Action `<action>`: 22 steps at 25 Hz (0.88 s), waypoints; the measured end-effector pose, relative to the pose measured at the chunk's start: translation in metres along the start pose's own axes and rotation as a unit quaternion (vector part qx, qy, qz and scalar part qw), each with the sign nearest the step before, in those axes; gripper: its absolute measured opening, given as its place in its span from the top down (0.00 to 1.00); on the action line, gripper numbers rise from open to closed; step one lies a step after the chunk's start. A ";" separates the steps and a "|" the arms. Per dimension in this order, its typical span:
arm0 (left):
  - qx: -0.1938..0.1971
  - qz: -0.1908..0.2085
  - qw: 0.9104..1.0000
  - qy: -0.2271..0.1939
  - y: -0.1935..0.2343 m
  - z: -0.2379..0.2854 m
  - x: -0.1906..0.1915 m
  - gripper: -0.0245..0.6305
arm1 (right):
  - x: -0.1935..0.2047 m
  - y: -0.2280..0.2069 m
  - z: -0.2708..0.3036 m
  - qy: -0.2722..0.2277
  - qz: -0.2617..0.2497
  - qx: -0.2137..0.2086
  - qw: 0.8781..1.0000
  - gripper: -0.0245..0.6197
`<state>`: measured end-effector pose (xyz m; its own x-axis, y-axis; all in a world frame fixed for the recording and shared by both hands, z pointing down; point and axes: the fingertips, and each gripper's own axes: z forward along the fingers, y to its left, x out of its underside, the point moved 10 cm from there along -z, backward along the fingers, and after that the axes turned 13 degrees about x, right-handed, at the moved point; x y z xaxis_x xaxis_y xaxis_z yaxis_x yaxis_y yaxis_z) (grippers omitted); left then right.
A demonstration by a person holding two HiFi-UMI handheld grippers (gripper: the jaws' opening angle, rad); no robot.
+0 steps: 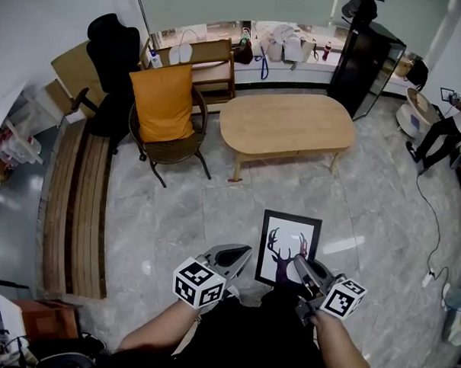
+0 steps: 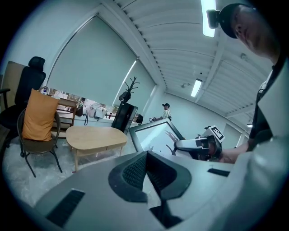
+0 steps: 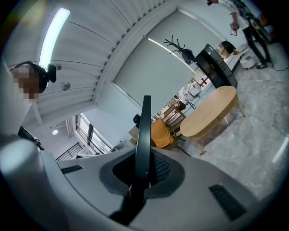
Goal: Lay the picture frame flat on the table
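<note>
A black picture frame (image 1: 289, 247) with a deer silhouette print is held up over the marble floor, close in front of me. My right gripper (image 1: 298, 260) is shut on its lower right edge. In the right gripper view the frame (image 3: 145, 131) runs edge-on up between the pads. My left gripper (image 1: 245, 254) hangs just left of the frame, shut with nothing in it. From the left gripper view the frame (image 2: 156, 133) and the right gripper (image 2: 198, 145) show beyond the closed jaws. The oval wooden table (image 1: 286, 125) stands a few steps ahead.
A chair with an orange cushion (image 1: 163, 112) stands left of the table. A long wooden bench (image 1: 77, 203) runs along the left. A black cabinet (image 1: 365, 67) is at the back right. A cable (image 1: 427, 226) trails on the floor at the right, near a person (image 1: 446, 135).
</note>
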<state>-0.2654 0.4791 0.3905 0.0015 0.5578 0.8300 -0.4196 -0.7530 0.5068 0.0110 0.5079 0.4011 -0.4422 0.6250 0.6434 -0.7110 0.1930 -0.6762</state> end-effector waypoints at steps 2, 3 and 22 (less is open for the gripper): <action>0.004 -0.003 1.000 0.008 0.009 0.004 0.000 0.96 | -0.001 -0.004 0.005 0.002 0.005 0.007 1.000 0.94; 0.004 -0.004 1.000 0.011 0.013 0.008 -0.001 0.96 | -0.004 -0.007 0.007 0.001 0.007 0.009 1.000 0.94; -0.056 0.032 0.998 -0.023 0.069 0.215 -0.141 0.96 | -0.214 -0.155 0.089 -0.021 0.029 -0.043 0.998 0.94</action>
<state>-0.0991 0.2736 0.3588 0.0119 0.4917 0.8707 -0.5188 -0.7414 0.4257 0.1676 0.2767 0.4001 -0.5053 0.6054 0.6150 -0.6349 0.2219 -0.7401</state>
